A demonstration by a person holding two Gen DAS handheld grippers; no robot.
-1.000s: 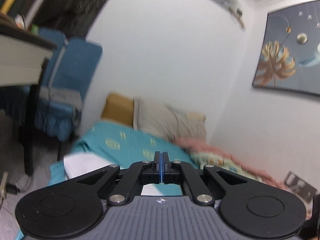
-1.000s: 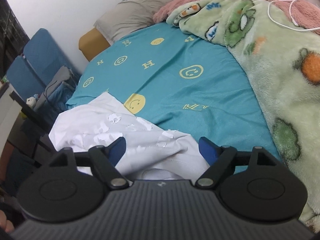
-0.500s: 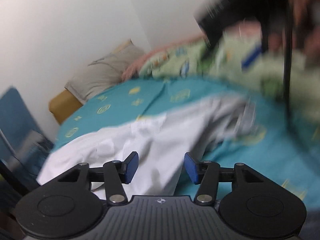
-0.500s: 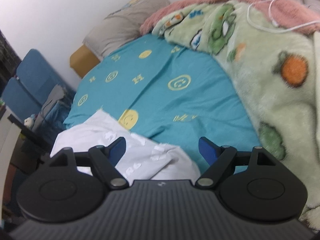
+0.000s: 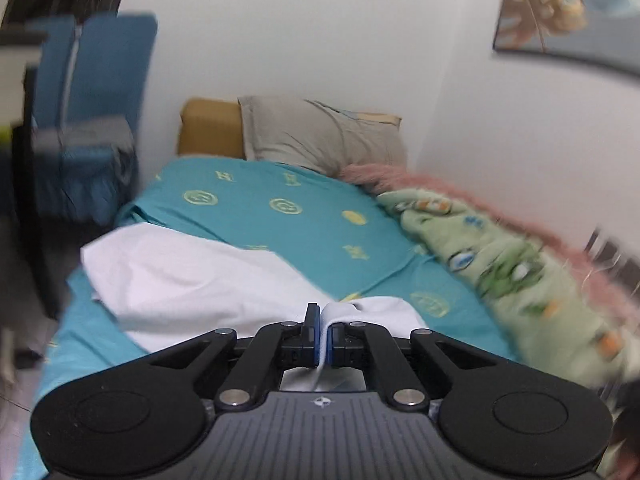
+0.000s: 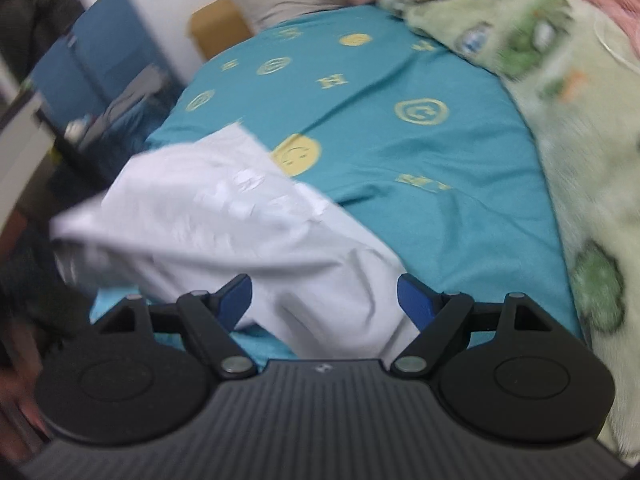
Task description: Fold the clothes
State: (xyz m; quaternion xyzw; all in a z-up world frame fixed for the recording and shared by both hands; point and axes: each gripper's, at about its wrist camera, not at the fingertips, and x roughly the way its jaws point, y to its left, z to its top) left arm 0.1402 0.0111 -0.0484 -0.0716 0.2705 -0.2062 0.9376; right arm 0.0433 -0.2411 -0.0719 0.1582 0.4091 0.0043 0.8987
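A white garment (image 5: 192,280) lies rumpled on the near left part of the teal bedsheet (image 5: 304,216). My left gripper (image 5: 323,340) is shut on a fold of that white garment, and the cloth runs down between the blue pads. In the right wrist view the white garment (image 6: 224,224) spreads from the left edge down toward my right gripper (image 6: 324,296). That gripper stands open just above the cloth, its blue pads wide apart, with a bunched part of the fabric lying below the gap.
A green cartoon-print blanket (image 6: 580,128) with a pink blanket (image 5: 440,184) behind it fills the bed's right side. A grey pillow (image 5: 320,136) and a tan cushion (image 5: 210,128) sit at the head. A blue chair (image 5: 92,120) stands left of the bed.
My left gripper was open half a second ago and has shut on the white garment. The right view has dropped closer to the cloth, and the right gripper stays open.
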